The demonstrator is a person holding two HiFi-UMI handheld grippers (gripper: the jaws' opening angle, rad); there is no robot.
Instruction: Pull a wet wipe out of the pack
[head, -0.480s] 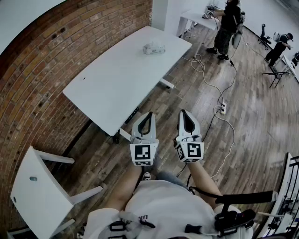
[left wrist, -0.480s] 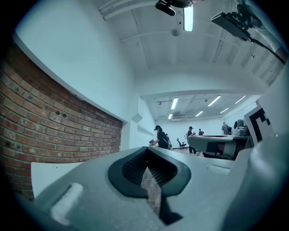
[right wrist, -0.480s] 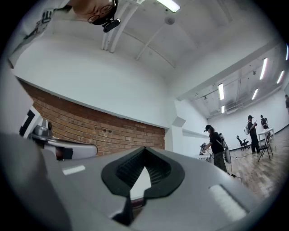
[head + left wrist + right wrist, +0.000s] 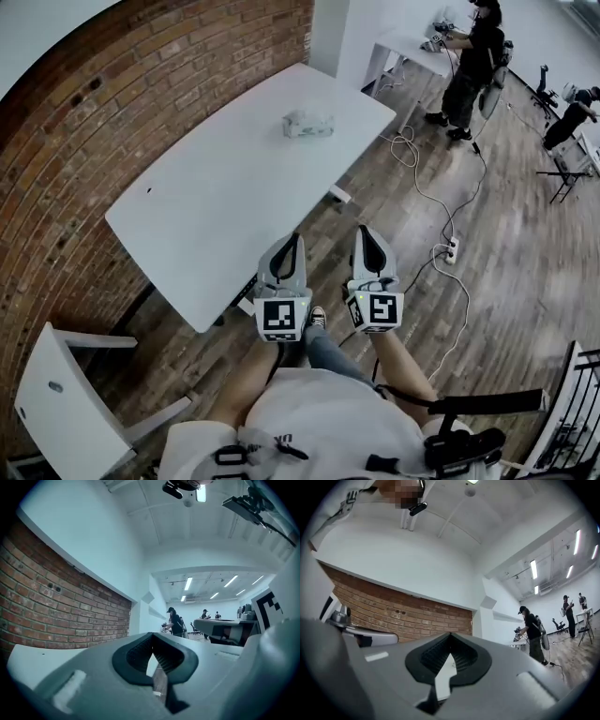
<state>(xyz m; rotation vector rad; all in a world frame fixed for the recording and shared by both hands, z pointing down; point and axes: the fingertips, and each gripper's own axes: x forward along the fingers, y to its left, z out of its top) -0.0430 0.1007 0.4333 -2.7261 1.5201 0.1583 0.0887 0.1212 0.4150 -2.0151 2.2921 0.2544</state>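
Note:
The wet wipe pack (image 4: 308, 123), a small pale packet, lies near the far end of the long white table (image 4: 216, 197) in the head view. My left gripper (image 4: 288, 248) and right gripper (image 4: 368, 241) are held side by side in front of my body, off the table's near corner and far from the pack. Both are shut with nothing between the jaws. In the left gripper view the left gripper (image 4: 153, 645) points roughly level toward the brick wall and ceiling. The right gripper (image 4: 450, 644) in its own view does the same. The pack shows in neither gripper view.
A brick wall (image 4: 112, 103) runs along the table's left side. A white chair (image 4: 66, 403) stands at the lower left. Cables and a power strip (image 4: 451, 250) lie on the wooden floor to the right. People stand at another table (image 4: 417, 45) at the back right.
I have stepped closer to the table: it and the pack now sit lower and nearer in the head view. Both grippers stay shut and side by side.

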